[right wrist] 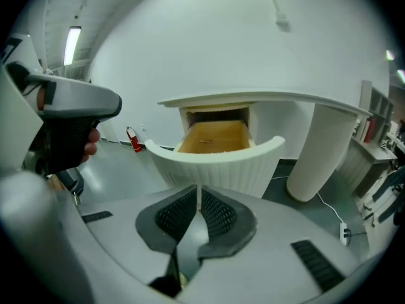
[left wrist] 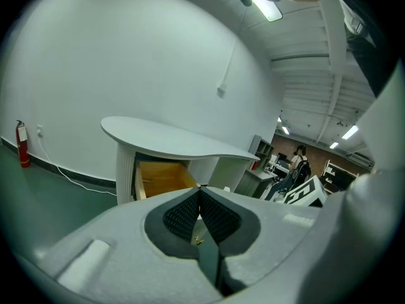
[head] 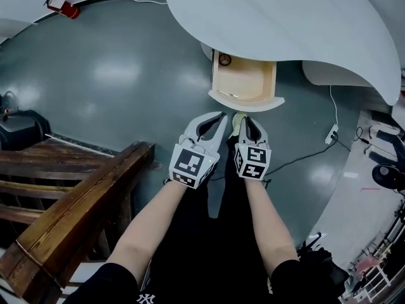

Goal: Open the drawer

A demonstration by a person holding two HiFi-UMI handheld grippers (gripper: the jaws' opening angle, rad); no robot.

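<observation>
Head view, looking down, has the drawer (head: 243, 81) already pulled well out from under the curved white worktop (head: 285, 18), its pale wooden inside open to the light and its rounded white front (head: 247, 103) facing the person. Both tools are held just short of that front, near it but not touching. The left claw (head: 221, 115) has its two halves together with nothing between them. The left gripper view bears that out: the dark ribbed pads (left wrist: 183, 217) meet at the tip, with the drawer (left wrist: 161, 177) showing beyond. The right claw (head: 246, 119) is closed as well, only a hairline showing between its pads (right wrist: 218, 217) in the right gripper view, and it grips nothing. The ribbed drawer front (right wrist: 218, 163) stands just ahead of it.

To my eye the opening is done, or nearly, so the risks lie in what follows. Pulling any further might bring the drawer off its runners, since a good deal of it hangs out already. The person stands close, a pale shoe (head: 238, 123) right under the front, so a step forward or a knee could knock it back in. With both claws closed, a fresh hold on that smooth curved front would need them parted first; poking at it closed would only push it shut. A cable (head: 297, 158) trails across the floor (head: 114, 75) to the right, something to trip on when backing away
</observation>
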